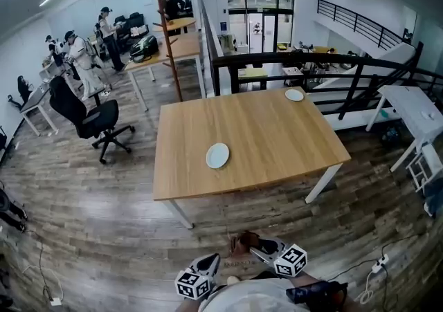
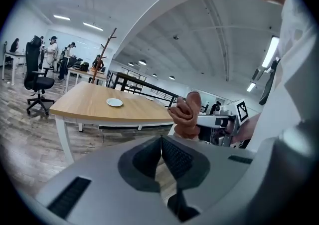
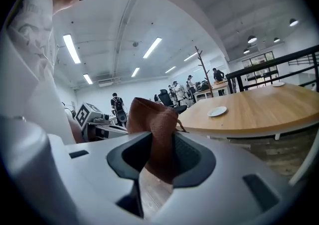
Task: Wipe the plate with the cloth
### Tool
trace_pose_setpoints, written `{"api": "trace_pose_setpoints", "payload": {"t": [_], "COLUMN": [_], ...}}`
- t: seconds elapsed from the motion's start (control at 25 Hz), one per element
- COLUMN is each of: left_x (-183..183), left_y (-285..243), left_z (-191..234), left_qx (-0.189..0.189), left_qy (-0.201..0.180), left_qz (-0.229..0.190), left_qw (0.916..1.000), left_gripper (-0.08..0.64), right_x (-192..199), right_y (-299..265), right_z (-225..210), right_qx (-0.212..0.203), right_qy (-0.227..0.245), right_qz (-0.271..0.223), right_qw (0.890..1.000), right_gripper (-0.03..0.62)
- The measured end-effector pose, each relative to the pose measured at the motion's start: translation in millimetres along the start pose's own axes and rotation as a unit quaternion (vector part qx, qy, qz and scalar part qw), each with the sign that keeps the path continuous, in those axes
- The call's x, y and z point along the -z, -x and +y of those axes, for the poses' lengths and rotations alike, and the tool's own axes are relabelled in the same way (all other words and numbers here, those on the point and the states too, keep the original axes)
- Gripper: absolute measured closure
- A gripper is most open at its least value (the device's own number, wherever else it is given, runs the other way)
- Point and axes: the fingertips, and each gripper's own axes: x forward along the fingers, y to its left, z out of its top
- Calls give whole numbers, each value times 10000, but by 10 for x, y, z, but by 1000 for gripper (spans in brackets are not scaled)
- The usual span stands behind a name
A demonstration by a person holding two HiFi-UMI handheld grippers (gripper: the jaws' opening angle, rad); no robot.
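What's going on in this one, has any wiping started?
Not yet. A person stands back from the wooden table with tongs in each hand, held close to the body. The right tongs are shut on a brown cloth. The left tongs are shut with nothing in them. The white plate sits untouched on the table, well ahead of both. A second plate lies at the far corner.

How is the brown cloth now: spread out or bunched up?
Bunched up: the brown cloth stands crumpled between the right gripper's jaws, which are shut on it.
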Motion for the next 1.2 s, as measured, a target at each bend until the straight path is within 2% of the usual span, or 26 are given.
{"api": "trace_pose_setpoints", "payload": {"t": [0.36, 1.2], "left_x": [72, 124], "left_y": [43, 151], "left_z": [-99, -101], "left_qx": [-47, -124], "left_qy": [17, 67], "left_qz": [-19, -129], "left_qw": [10000, 9998], "left_gripper": [548, 547], "right_x": [160, 182], "right_y": [83, 83], "right_z": [3, 104], "right_qx": [108, 29], "right_qy": [17, 72], "right_qz": [198, 306], "right_qw": [9997, 9995], "right_gripper": [465, 465]}}
